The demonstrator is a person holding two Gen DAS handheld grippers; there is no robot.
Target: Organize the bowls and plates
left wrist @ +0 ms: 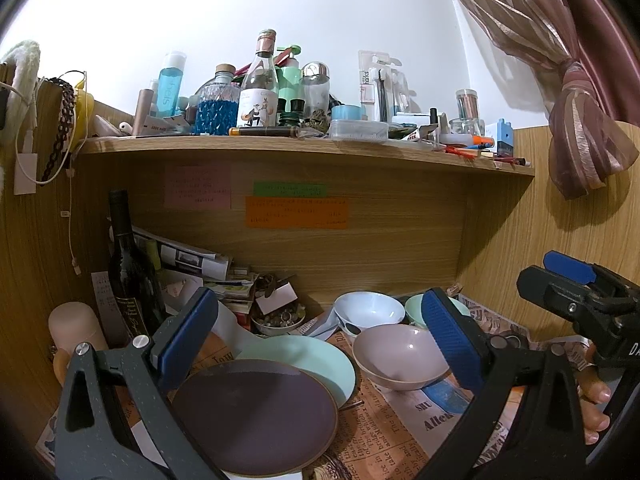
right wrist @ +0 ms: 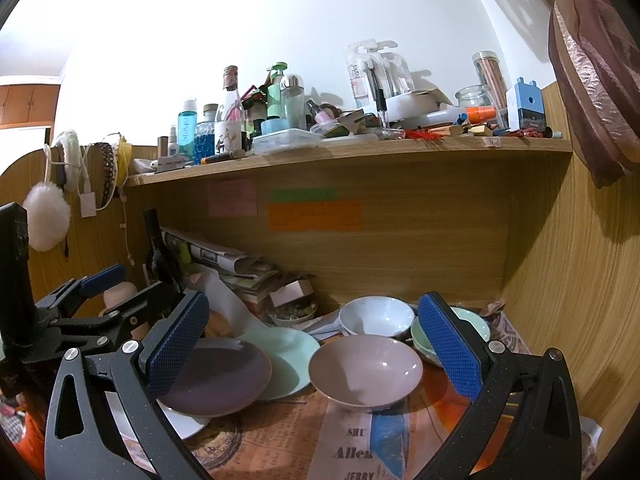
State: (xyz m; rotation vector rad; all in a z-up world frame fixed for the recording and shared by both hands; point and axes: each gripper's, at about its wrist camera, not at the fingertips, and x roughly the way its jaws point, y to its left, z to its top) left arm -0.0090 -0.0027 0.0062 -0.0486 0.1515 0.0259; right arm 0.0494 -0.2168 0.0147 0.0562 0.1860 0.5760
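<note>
A dark purple plate (left wrist: 256, 416) (right wrist: 216, 376) lies overlapping a mint plate (left wrist: 316, 360) (right wrist: 288, 356), with a white plate (right wrist: 188, 424) under it. To their right sits a pink bowl (left wrist: 400, 356) (right wrist: 364, 368). Behind it are a white bowl (left wrist: 370, 312) (right wrist: 376, 316) and a mint bowl (left wrist: 414, 308) (right wrist: 476, 324). My left gripper (left wrist: 320, 336) (right wrist: 124, 292) hovers open above the plates and holds nothing. Over the pink bowl my right gripper (right wrist: 312, 344) (left wrist: 560, 280) is open and holds nothing.
Newspaper (right wrist: 352, 452) lines the desk nook. A wine bottle (left wrist: 128, 272), a pink cylinder (left wrist: 76, 328), stacked papers (left wrist: 224, 276) and a small trinket bowl (left wrist: 276, 320) crowd the back left. A cluttered shelf (left wrist: 304, 148) hangs overhead. A wooden side wall (right wrist: 560, 280) closes the right.
</note>
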